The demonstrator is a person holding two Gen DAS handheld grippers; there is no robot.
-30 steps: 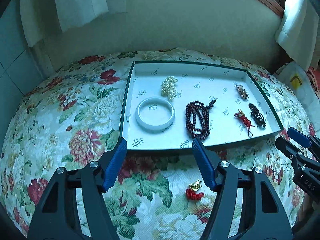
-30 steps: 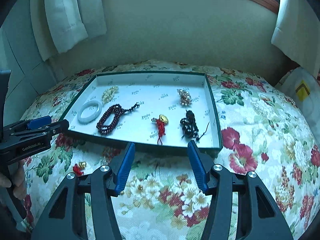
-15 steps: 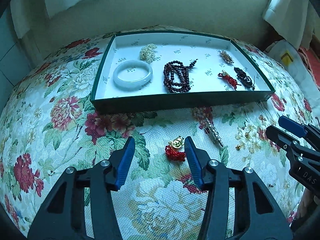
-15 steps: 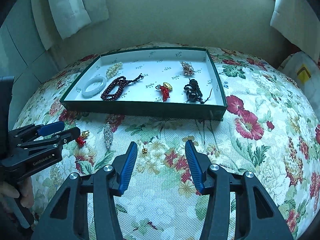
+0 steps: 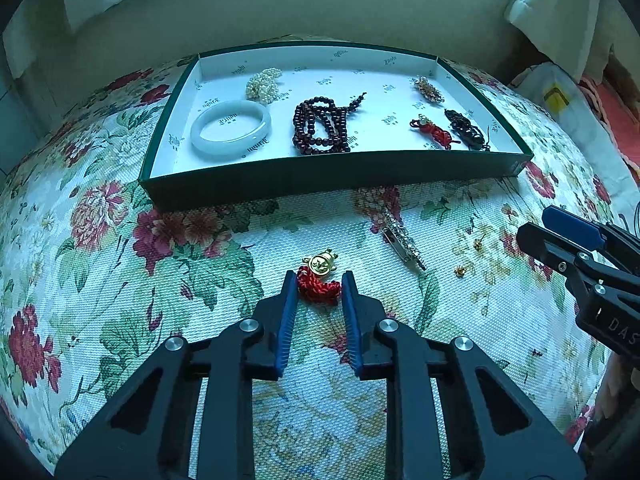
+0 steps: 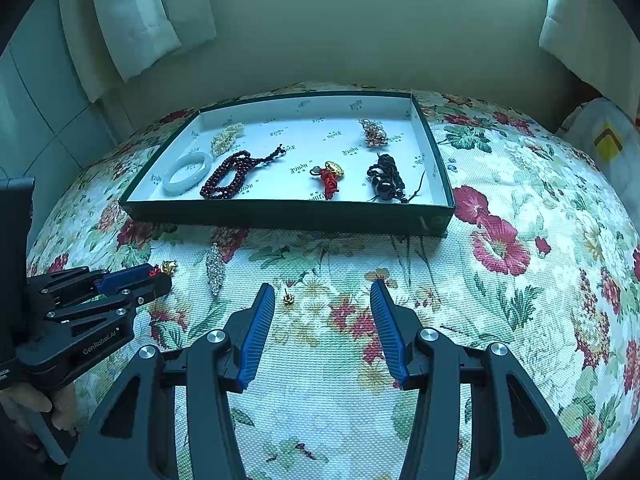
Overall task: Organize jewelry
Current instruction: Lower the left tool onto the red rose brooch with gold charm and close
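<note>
Floral bedspread [image 6: 520, 320] under green tray [image 6: 304, 218], red-gold charm [image 5: 319, 278], brooch [image 6: 215, 266], perhaps earrings [image 6: 287, 299].

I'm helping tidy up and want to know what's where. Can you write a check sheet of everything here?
Surface: flowered cloth.
Job's things: tray holds a pale bangle, pearls, dark beads, a red charm and more. On the cloth: red and gold charm, sparkly brooch, small gold stud.
Clutter: nothing seen.
Grippers: left gripper fingers either side of the red and gold charm, touching it; right gripper open, empty.
Cables: nothing seen.
Surroundings: curtains, wall.
</note>
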